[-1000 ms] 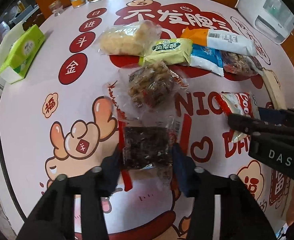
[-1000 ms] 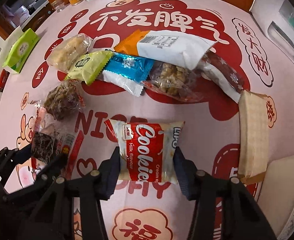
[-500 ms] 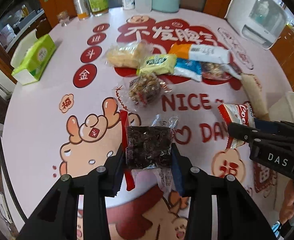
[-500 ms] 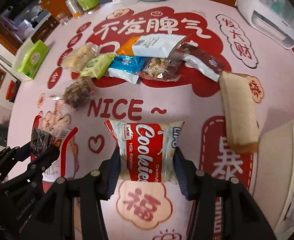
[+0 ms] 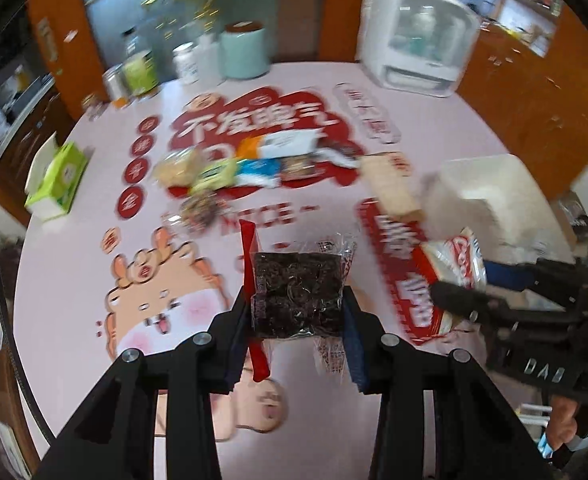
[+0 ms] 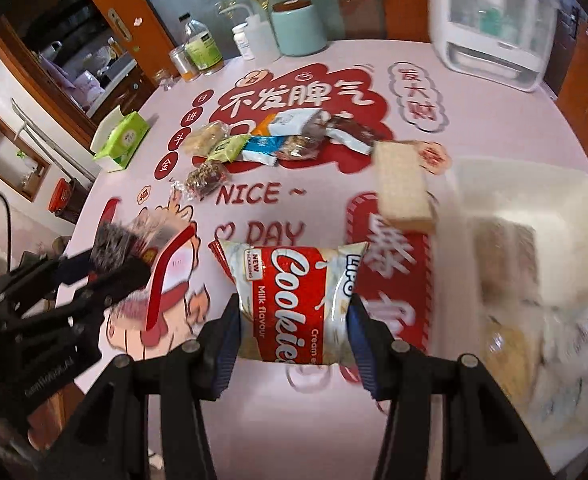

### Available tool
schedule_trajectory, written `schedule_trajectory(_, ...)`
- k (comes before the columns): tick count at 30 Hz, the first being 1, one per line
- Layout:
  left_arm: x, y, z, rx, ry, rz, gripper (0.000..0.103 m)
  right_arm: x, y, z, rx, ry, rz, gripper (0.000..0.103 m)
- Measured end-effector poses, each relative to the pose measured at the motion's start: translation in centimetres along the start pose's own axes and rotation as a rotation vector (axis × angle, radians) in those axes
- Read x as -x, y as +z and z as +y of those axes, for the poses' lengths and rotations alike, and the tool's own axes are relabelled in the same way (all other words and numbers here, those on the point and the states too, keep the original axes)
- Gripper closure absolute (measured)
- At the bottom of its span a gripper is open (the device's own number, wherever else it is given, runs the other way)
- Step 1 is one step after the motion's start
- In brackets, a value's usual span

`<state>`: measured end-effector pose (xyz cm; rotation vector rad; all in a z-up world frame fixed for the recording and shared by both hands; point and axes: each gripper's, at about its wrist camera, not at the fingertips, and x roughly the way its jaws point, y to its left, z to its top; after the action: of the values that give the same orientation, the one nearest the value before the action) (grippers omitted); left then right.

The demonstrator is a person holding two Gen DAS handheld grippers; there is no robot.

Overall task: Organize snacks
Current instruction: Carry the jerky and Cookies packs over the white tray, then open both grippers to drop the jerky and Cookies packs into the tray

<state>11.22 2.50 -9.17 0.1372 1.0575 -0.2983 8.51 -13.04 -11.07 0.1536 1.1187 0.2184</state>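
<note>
Left hand-held gripper (image 5: 298,312) is pinching the dark snack pack (image 5: 297,294) across its width, lifted off the counter (image 5: 73,264). Right hand-held gripper (image 6: 294,320) is pinching the cookie bag (image 6: 294,300) the same way, also off the surface. Both are close to the white bin (image 6: 534,208), which looks like the drop target; contents there are blurred, looks like some packs already inside.

Risks:
- Dark pack is held by its lower part only; clear film and red flap (image 5: 249,248) hang free. The flap could snag the bin rim or the other gripper on the way in.
- Cookie bag is puffy and glossy; a squeeze on air rather than contents may let it slide out in a fast swing.
- The two grippers are close beside each other near the bin, so entering together risks a clash. I'd stagger the drops.
- The wafer block (image 6: 402,184) sits just beside the bin's near corner; a low pass could knock it.

Remaining snacks (image 6: 277,140) lie well beyond the bin, mid-counter.
</note>
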Motion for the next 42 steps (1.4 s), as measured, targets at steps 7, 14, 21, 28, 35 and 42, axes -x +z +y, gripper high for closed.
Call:
schedule_trajectory(7, 2.4, 1.5, -8.3, -0.111, -0.069, -0.056, 0.063, 5.8, -3.3, -5.3, -0.051, -0.072, -0.070, 0.053)
schedule_trajectory(14, 3.6, 4.0, -16.9, -0.201, -0.123, -0.109, 0.063, 11.0, -5.5, -10.6, -0.096, -0.128, -0.148, 0.052)
schedule_trajectory(21, 3.9, 6.9, -24.2, -0.264, -0.155, -0.165, 0.063, 13.6, -7.3, -15.5, -0.142, -0.156, -0.171, 0.052)
schedule_trajectory(28, 2.1, 8.5, -28.3, -0.285, -0.167, -0.147, 0.063, 14.3, -7.7, -17.7, -0.146, -0.159, -0.172, 0.051)
schedule_trajectory(35, 0.0, 9.1, -31.0, -0.314, -0.145, -0.118, 0.063, 13.9, -7.3, -18.4, -0.121, -0.148, -0.158, 0.051)
schedule_trajectory(42, -1.6, 9.5, -31.9, -0.346, -0.113, -0.102, 0.045, 12.7, -7.1, -18.9, -0.119, -0.125, -0.124, 0.045)
